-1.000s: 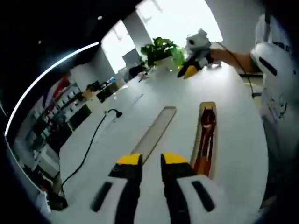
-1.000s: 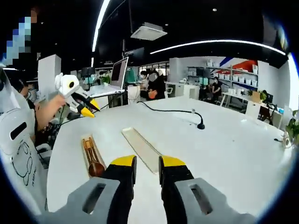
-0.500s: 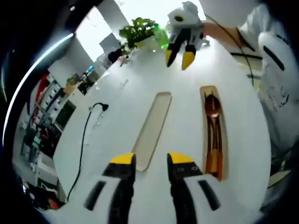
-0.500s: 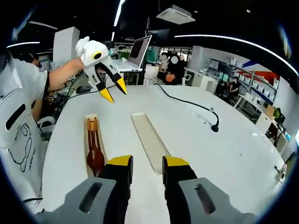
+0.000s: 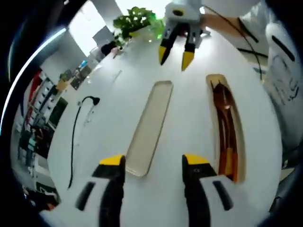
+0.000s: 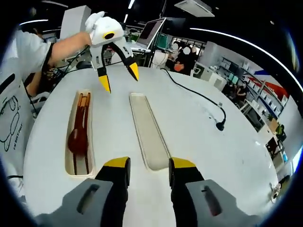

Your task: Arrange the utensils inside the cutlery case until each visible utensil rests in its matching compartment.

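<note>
Nearest in the left gripper view, the left hand-held gripper [image 5: 154, 163] stands with its yellow-tipped jaws spread wide and nothing between them, poised over the near end of the lid [image 5: 149, 126], a long shallow pale tray lying empty on the white tabletop [image 5: 189, 118]. In the right gripper view, the right hand-held gripper [image 6: 144, 164] is likewise parted and empty, hovering over the opposite end of the same lid.

Beside the lid, apart from it and roughly parallel, lies the cutlery case [image 6: 70, 137]. Inside it rest a dark wooden spoon [image 6: 77, 135] and what look like chopsticks [image 6: 85, 124], side by side; whether a divider separates them cannot be made out.

These pieces are probably light, stiff and smooth, likely to slide or roll under a pinch. A grip across the slim middle of a handle seems safest; the spoon's bowl is too rounded to hold well. The case and lid are thin-walled and would shift easily on the slick tabletop, so any pick calls for a straight lift.

Farther off, a black cable [image 6: 199, 96] runs across the tabletop. Beyond lie a potted plant [image 5: 135, 21], a laptop [image 6: 152, 32], shelving and seated people in an open office.
</note>
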Demonstrator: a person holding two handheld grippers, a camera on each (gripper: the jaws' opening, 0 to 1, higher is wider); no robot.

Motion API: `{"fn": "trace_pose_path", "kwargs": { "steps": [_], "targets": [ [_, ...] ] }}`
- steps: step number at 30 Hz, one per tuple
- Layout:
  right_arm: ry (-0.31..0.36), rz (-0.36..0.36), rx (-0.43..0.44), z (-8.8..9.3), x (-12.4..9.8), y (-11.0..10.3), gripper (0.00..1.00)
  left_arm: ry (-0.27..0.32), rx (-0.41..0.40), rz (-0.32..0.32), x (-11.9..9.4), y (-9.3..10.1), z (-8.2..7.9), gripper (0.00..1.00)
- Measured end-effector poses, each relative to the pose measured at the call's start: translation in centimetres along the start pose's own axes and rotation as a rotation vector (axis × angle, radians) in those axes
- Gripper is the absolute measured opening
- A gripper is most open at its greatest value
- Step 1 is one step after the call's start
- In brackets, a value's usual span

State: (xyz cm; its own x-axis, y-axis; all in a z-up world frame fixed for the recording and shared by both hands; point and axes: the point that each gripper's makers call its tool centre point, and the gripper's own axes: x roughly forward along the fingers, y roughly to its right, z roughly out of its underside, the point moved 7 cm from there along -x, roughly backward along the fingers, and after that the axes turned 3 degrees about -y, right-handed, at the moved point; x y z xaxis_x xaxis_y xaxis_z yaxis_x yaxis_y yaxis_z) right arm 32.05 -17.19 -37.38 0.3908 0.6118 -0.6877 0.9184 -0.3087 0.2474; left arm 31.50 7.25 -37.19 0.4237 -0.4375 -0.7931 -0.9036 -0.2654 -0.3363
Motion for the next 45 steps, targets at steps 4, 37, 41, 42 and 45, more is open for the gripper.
{"fn": "trace_pose_path", "kwargs": {
  "steps": [4,37,41,42,45],
  "targets": [
    [-0.056,-0.025,-0.022,-0.1,0.9,-0.2,0.36,-0.033,-0.017,0.054,1.2,1.1,-0.2,0.47],
    [-0.162,-0.179,-0.017,-0.5,5.8,2.3,0.41,-0.045,0.008,0.177,4.3,-5.1,1.9,0.54],
    [-0.187,-0.188,-0.021,-0.3,5.8,2.5,0.43,-0.066,0.022,0.218,4.4,-5.5,2.0,0.53],
    [-0.198,-0.188,-0.019,-0.2,5.8,2.6,0.43,-0.056,0.026,0.225,4.4,-5.4,1.7,0.51],
    [-0.21,-0.195,-0.028,-0.1,5.7,2.8,0.45,-0.037,0.019,0.245,4.5,-5.4,1.2,0.52]
  ]
}}
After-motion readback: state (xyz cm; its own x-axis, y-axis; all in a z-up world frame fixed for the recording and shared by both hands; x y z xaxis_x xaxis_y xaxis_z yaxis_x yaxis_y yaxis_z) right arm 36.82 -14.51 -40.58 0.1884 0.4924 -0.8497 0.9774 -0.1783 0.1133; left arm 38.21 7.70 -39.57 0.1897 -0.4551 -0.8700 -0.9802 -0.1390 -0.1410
